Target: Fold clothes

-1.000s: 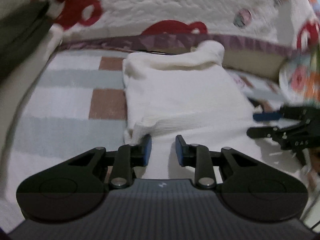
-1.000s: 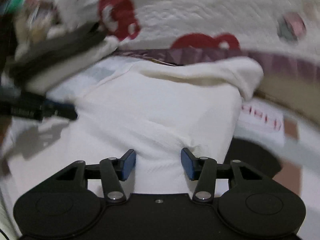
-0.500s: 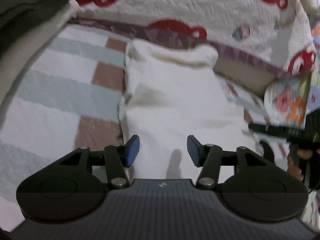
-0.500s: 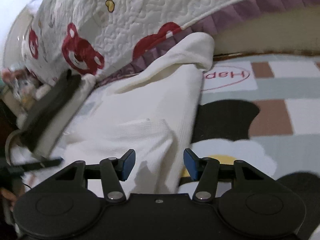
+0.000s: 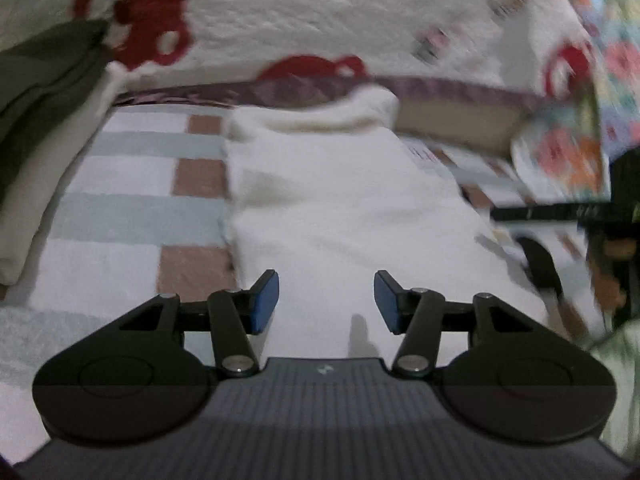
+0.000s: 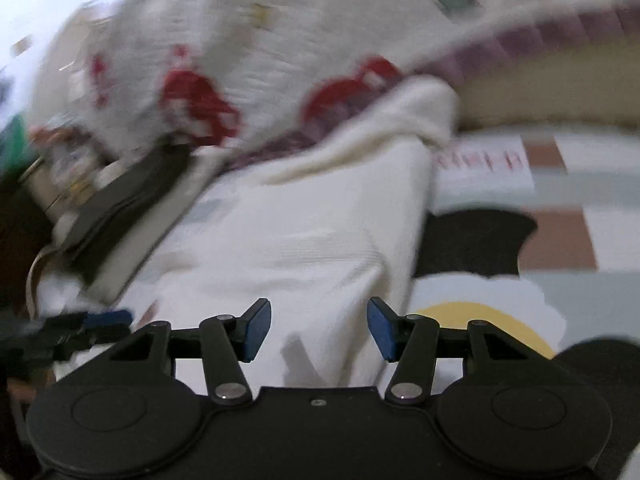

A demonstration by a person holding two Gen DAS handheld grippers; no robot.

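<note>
A: The cream knit garment (image 5: 340, 208) lies as a long, narrow strip on the checked mat (image 5: 132, 208), its far end bunched against the purple hem of the bear-print quilt (image 5: 320, 20). Both long sides look turned in already.

B: And the tools?

A: The left tool (image 5: 326, 300) hangs over the near end, jaws wide, nothing between them. The right tool (image 6: 319, 328) is likewise spread and empty, above the near right edge.

B: So what would a good fold need?

A: Judging by the strip, any crosswise fold wants both tools pinching matching corners through every layer, lifting evenly. Whether more folding remains, the blurred frames cannot settle.
</note>
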